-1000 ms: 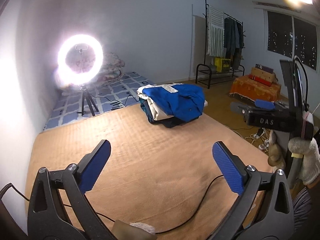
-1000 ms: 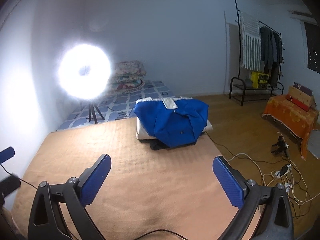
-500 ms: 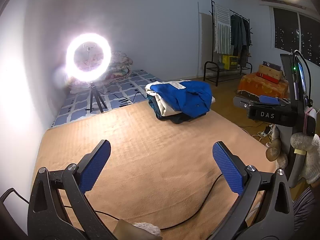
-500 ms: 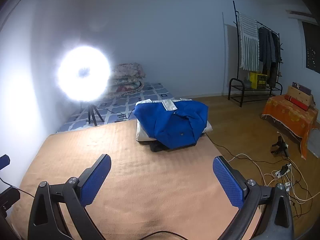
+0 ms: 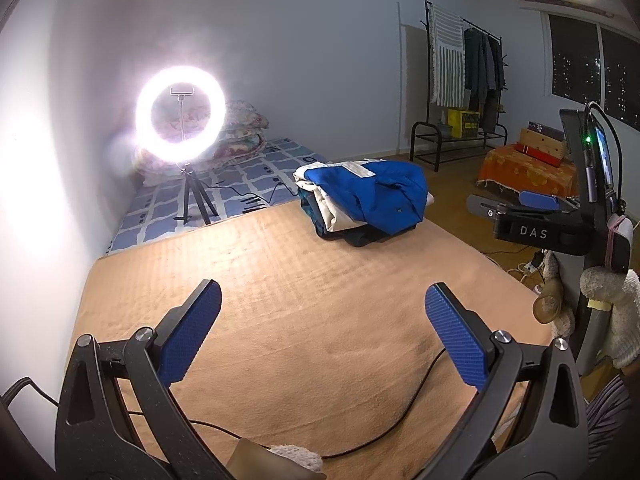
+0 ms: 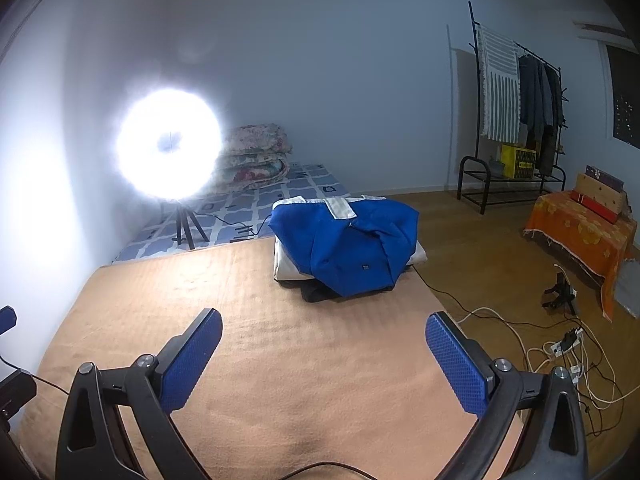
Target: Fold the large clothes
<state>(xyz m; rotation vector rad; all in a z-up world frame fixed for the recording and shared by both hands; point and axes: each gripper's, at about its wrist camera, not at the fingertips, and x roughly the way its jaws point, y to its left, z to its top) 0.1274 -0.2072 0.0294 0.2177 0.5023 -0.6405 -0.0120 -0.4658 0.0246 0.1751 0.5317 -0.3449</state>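
Wide tan blanket [image 5: 320, 320] spread as the folding surface, bare across its near half. At its far edge, well apart from both tools, a pile of clothes [image 6: 344, 256] with a blue garment [image 5: 380, 200] rumpled on top, a white one and something dark beneath. Left gripper [image 5: 322, 320] held above the near part of the blanket, blue pads spread wide, nothing between them. Right gripper [image 6: 324, 344] likewise parted and empty, aimed straight at the pile; seen side-on at the right edge of the left wrist view.

Judged to be between garments: none laid flat on the blanket, folding of the blue piece not yet begun. Next move likely a reach across to the pile, a pinch on the blue cloth near its white collar strip [image 6: 340, 208], then a drag onto open blanket without pulling the layers below along.

Ring light [image 5: 180, 116] on a tripod blazing at the back left, washing out detail around it. Clothes rack [image 6: 516, 120] by the far wall. Black cable [image 5: 400, 420] trailing over the near blanket, a possible snag.

Legible writing: "DAS" [image 5: 533, 232] in pale letters on the side of the right tool. Small tag on the blue garment too tiny to read.
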